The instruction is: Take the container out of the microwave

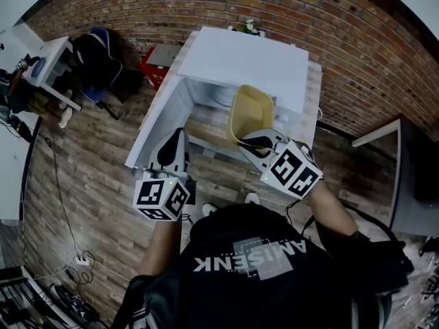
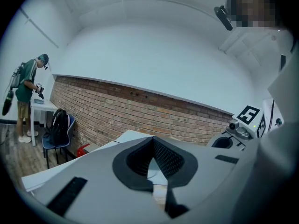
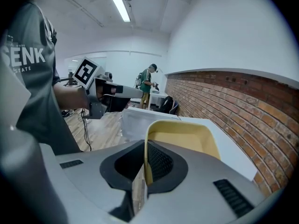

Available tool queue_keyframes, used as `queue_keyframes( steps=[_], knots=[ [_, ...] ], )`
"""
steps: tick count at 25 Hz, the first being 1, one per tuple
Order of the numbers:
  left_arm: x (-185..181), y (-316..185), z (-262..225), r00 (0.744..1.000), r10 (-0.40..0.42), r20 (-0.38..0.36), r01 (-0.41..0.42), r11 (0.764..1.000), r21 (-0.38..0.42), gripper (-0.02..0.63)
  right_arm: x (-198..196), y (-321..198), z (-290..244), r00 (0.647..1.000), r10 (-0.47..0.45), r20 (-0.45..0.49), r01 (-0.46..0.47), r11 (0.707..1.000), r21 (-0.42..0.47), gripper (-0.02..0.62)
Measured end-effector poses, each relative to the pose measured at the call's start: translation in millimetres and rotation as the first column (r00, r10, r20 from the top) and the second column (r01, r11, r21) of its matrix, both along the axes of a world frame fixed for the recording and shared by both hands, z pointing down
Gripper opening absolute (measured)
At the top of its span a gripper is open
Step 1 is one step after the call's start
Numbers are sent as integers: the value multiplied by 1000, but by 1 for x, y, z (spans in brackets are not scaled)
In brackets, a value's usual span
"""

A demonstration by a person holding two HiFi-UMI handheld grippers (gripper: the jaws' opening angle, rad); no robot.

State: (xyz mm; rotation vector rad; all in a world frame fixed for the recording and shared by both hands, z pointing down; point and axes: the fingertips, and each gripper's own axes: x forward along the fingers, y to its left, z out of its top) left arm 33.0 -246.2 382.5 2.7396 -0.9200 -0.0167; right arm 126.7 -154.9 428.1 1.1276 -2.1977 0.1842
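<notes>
The yellow container [image 1: 250,112] hangs tipped in the air just in front of the open white microwave [image 1: 240,64], its open side facing up toward the head view. The right gripper [image 1: 255,142] pinches the container's near wall, and in the right gripper view the thin yellow rim stands clamped between the two pads. The microwave door [image 1: 154,125] is swung out to the left. Beside its lower edge the left gripper [image 1: 178,137] is held level with its jaws drawn together on nothing. A brick wall [image 1: 343,33] runs behind the microwave, and a wooden floor [image 1: 89,177] lies below. Another person [image 3: 148,85] stands far back in the room.
</notes>
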Motion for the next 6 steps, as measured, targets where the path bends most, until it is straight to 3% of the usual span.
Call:
queue_keyframes(
  steps=[6],
  knots=[
    [0,1,2,1000,-6,2,6,1000,-4,11,0,4,1,1000,-2,-7,2,1000,-5,49]
  ],
)
